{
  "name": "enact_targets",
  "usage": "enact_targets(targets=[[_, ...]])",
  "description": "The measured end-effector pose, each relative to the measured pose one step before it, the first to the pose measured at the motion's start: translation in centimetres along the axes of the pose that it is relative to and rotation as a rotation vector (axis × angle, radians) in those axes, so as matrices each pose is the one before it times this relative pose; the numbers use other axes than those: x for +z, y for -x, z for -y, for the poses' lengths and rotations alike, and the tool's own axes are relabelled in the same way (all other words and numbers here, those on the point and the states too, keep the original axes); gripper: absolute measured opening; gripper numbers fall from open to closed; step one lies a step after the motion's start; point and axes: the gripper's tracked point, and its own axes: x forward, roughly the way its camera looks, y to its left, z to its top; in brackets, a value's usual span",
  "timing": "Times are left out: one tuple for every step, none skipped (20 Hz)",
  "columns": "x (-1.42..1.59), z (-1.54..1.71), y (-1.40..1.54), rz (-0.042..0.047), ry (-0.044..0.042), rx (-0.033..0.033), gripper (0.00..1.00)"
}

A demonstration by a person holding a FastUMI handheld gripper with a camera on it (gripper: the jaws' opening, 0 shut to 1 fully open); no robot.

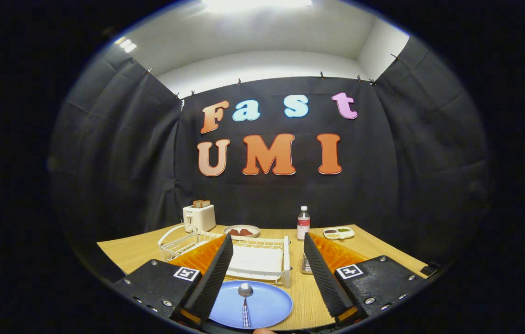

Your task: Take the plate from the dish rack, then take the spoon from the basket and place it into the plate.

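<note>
Your fingers (268,271) are spread wide apart, holding nothing. Spoon (245,297) lies in the blue plate (267,308) on the table (309,292), between the fingers. White dish rack (262,260) sits just beyond the plate; toaster (199,217) and bottle (303,223) farther back.

Far side of the tabletop (364,241): toaster (199,217) holding bread, small plate (241,230) of brown food, bottle (303,223), divided dish (338,232).
</note>
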Motion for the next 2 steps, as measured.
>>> enact_targets(targets=[[0.351,-0.061,0.064,0.00268,0.00197,-0.00276,0.92],[0.399,0.005,0.058,0.00622,0.00083,0.00004,0.92]])
